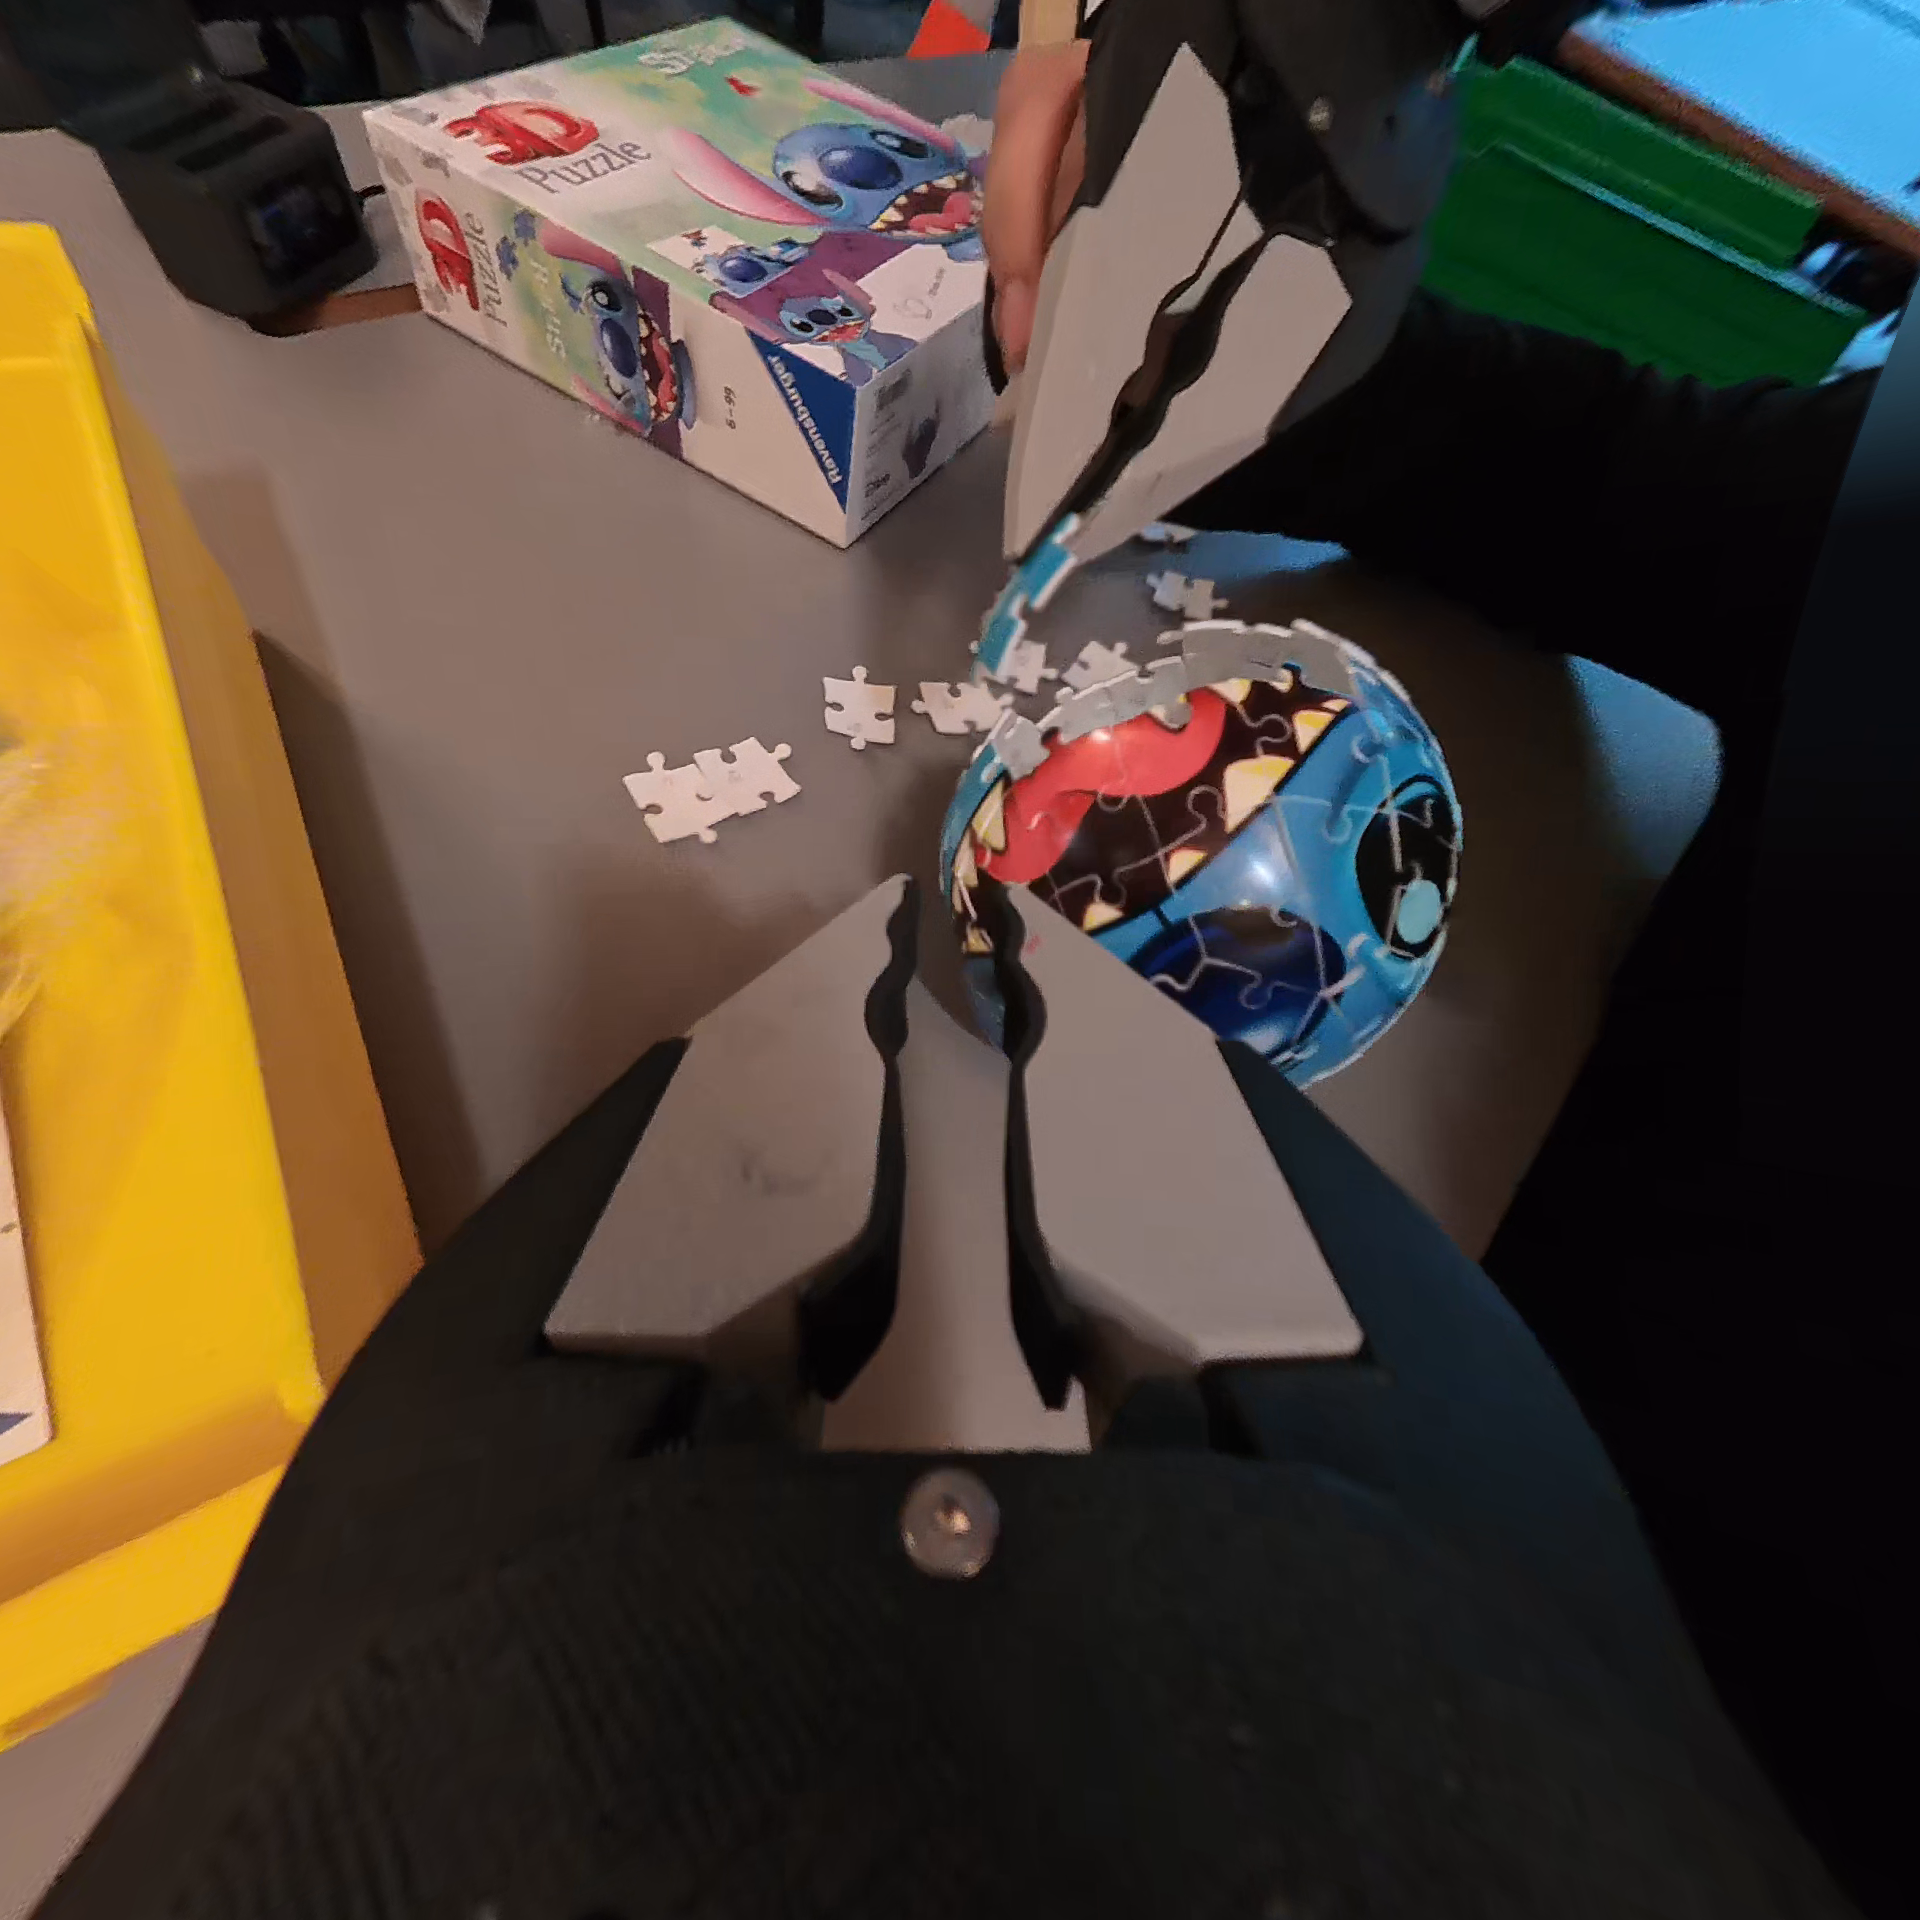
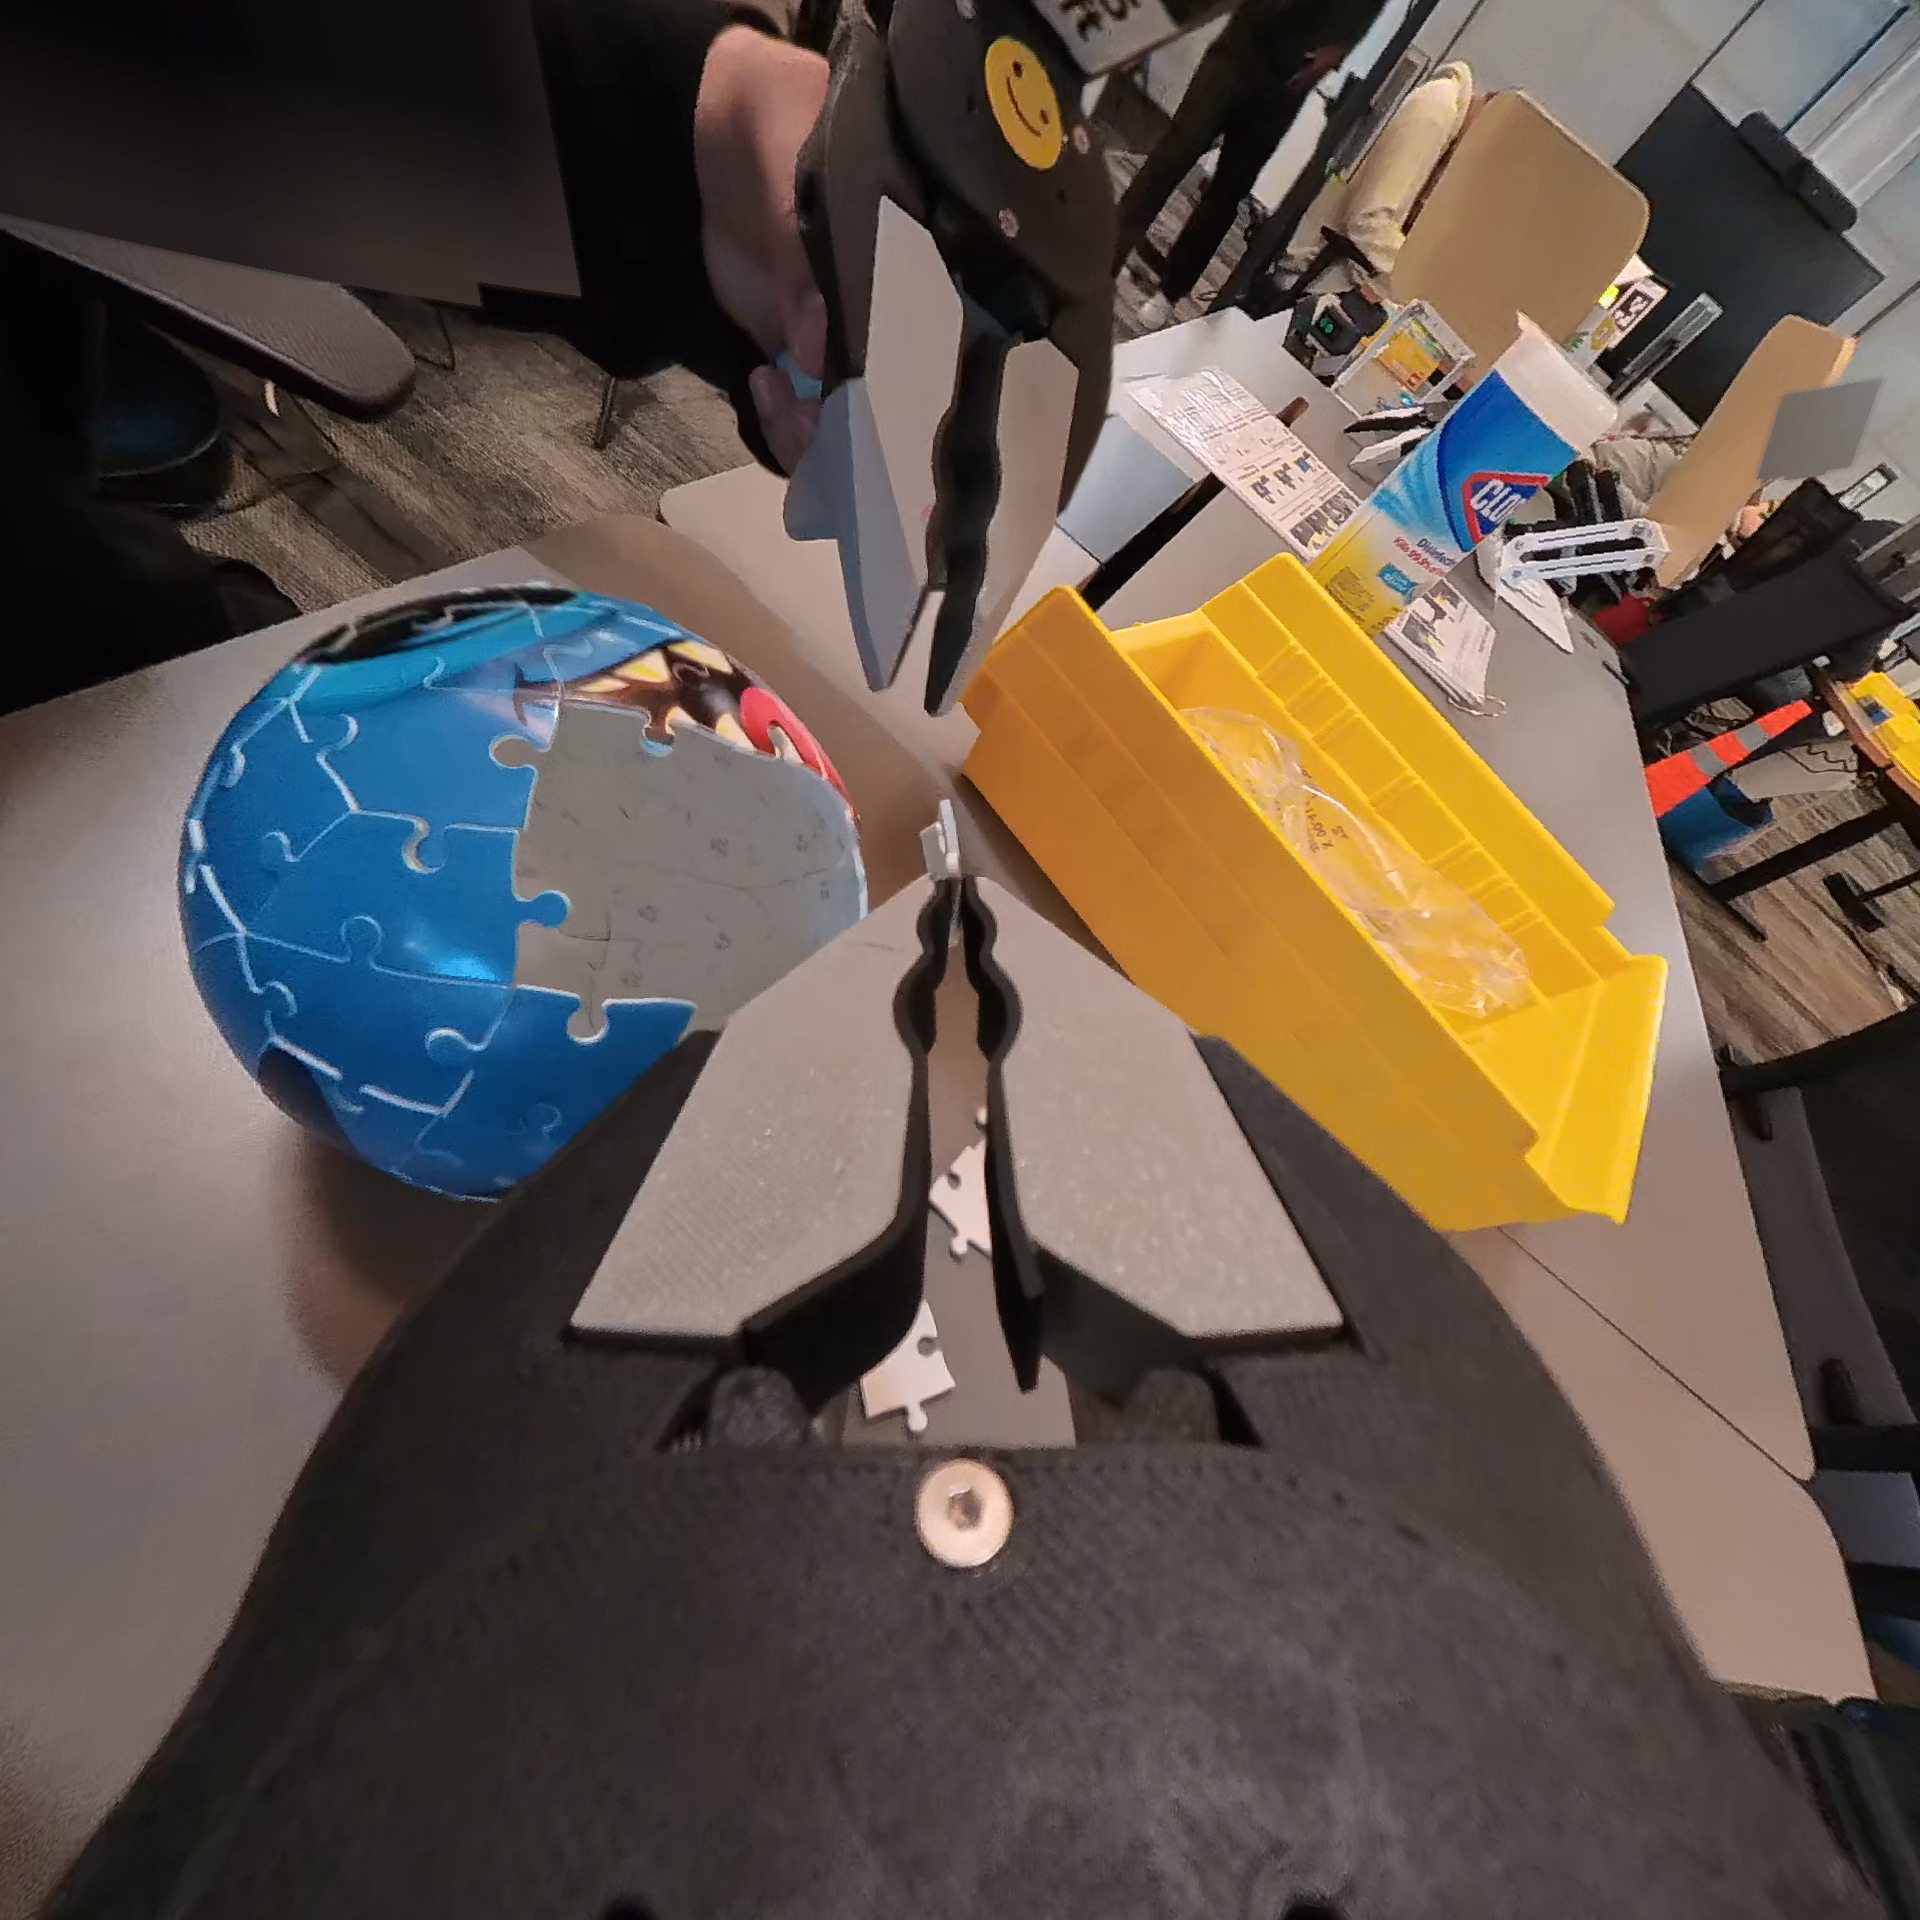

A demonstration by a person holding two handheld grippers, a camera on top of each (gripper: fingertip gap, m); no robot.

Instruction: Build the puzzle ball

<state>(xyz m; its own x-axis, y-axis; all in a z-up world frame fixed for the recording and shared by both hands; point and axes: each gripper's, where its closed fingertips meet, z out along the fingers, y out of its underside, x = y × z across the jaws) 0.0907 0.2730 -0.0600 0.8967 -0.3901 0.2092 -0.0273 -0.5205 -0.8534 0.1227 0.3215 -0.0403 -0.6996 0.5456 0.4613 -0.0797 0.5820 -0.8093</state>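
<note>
Grey worktop (image 1: 499,582) carries the half-built puzzle ball (image 1: 1205,842), loose pieces (image 1: 717,790) beside it. Right hand-held gripper (image 2: 948,899) pinches what seems a curved piece (image 2: 943,836); left hand-held gripper (image 1: 961,904) hangs slightly parted, empty. Brace the ball, then press the tabs home gently.

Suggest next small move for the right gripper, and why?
Probably carry the right gripper toward the ball and line its piece up with the open hole; the piece is clamped, clear of the ball, which is unfinished.
</note>
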